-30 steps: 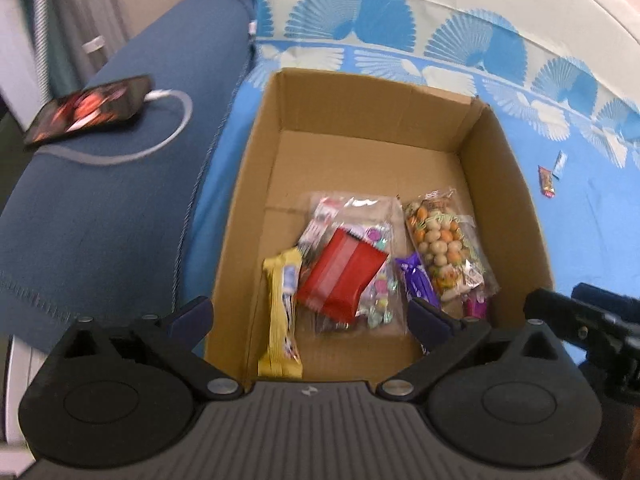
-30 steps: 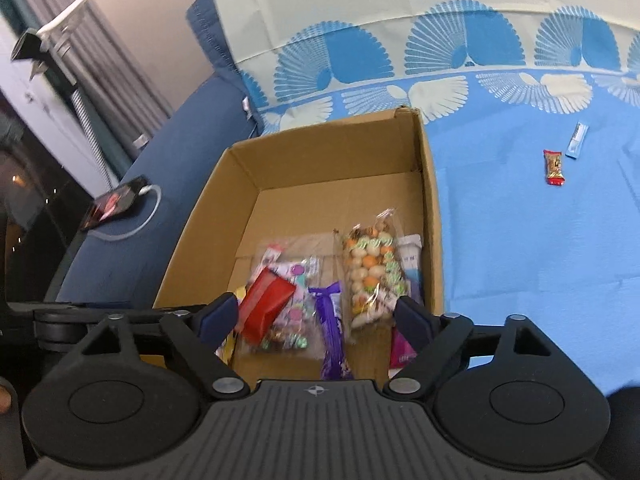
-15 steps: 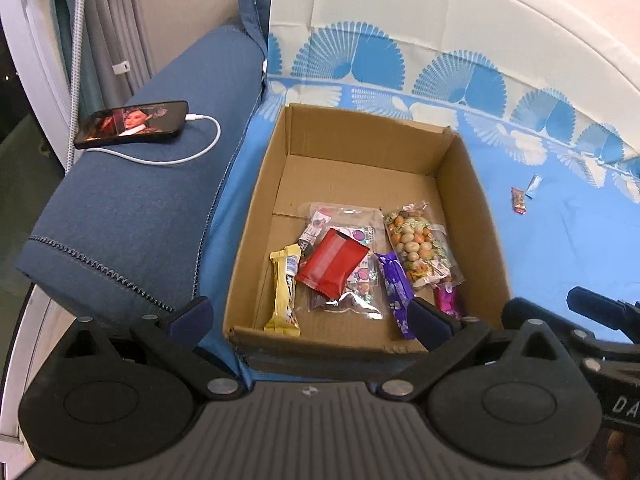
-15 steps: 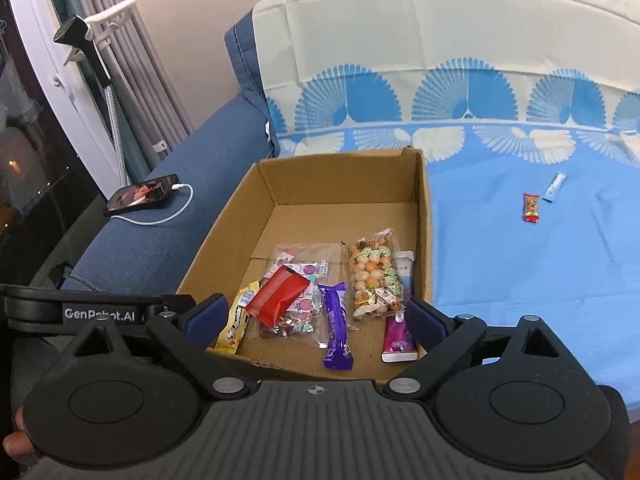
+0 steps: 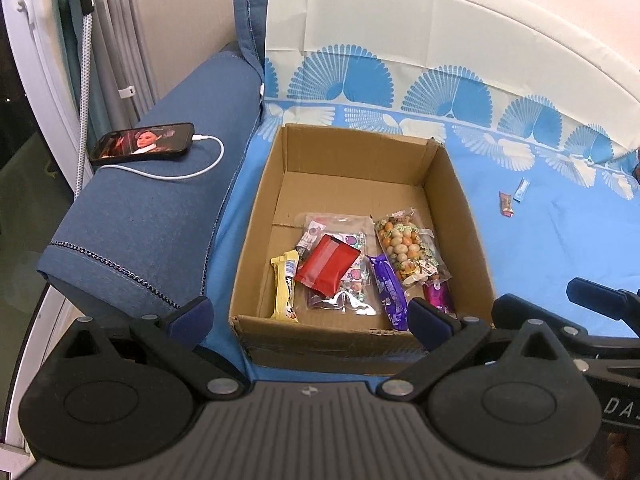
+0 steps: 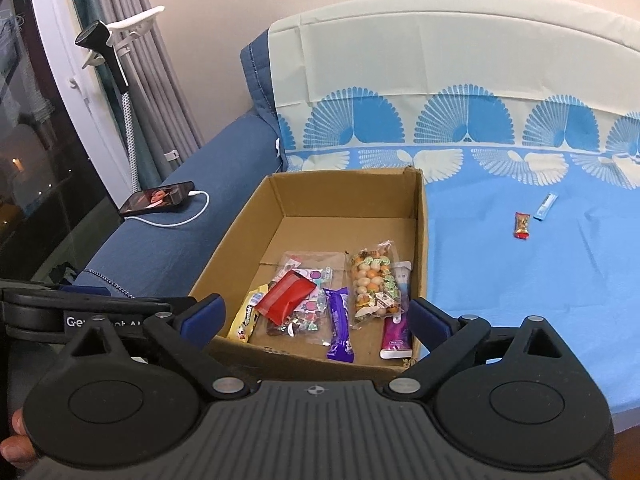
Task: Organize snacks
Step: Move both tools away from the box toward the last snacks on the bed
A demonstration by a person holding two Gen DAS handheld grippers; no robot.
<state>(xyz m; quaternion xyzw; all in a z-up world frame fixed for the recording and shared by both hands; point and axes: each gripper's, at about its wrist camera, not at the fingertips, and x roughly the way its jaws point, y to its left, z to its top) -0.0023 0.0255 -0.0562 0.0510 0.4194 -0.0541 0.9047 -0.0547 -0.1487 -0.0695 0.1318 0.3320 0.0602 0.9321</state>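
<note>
An open cardboard box (image 5: 468,216) sits on the blue sheet. Inside lie a red packet (image 5: 326,266), a yellow bar (image 5: 285,286), a purple bar (image 5: 389,292), a bag of coated nuts (image 5: 408,246), a pink tube (image 5: 438,294) and a clear candy bag (image 5: 354,280). Out on the sheet to the right are a small red candy (image 6: 522,225) and a small blue stick (image 6: 546,202). My left gripper (image 5: 312,318) hangs open above the box's near edge, holding nothing. My right gripper (image 6: 316,317) is beside it, wide open and holding nothing.
A phone (image 5: 144,146) on a white charging cable lies on the blue sofa arm (image 5: 152,216) left of the box. A patterned cover runs up the backrest behind. Curtains and a white stand (image 6: 120,36) are at far left. Bare blue sheet stretches right of the box.
Both grippers have drawn back and risen from over the box, so the whole box and more of the sofa now show. The snacks have not moved.
</note>
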